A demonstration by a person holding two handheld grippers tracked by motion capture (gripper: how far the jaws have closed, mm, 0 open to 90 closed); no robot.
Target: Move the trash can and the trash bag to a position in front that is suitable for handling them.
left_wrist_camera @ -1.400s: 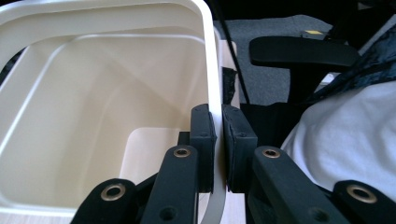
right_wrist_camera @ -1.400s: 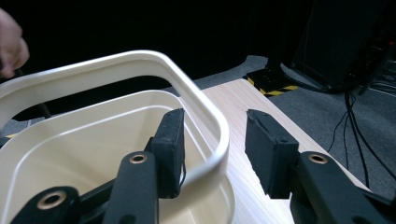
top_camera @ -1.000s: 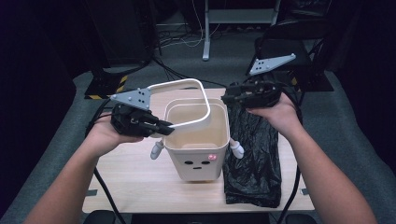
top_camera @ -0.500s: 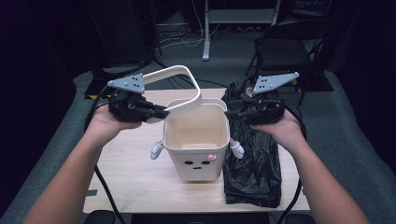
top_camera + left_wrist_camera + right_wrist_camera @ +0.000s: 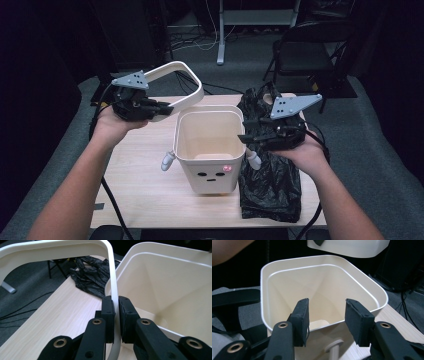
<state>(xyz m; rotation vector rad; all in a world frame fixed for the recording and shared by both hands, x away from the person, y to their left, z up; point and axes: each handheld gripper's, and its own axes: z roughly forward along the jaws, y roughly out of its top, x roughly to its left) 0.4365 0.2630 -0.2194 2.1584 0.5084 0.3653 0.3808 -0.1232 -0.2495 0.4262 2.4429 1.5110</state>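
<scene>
Two grippers in use. Left gripper [image 5: 159,107], at 10 o'clock of the bin [image 5: 210,150], clamps the white ring [image 5: 187,80], lifted clear. Right gripper [image 5: 247,135], jaws apart and empty, faces the bin's 3 o'clock rim. Advice: carry ring aside level; fetch bag [image 5: 272,185].

Light falls from overhead onto the table [image 5: 145,185] and the cream bin [image 5: 210,150], both bright while the room beyond sinks into near black. Soft shadow lies under the bin. The high view is grainy and slightly soft. Close up, the black jaws blur a little, and the bin's rim perhaps bows near the edges.
</scene>
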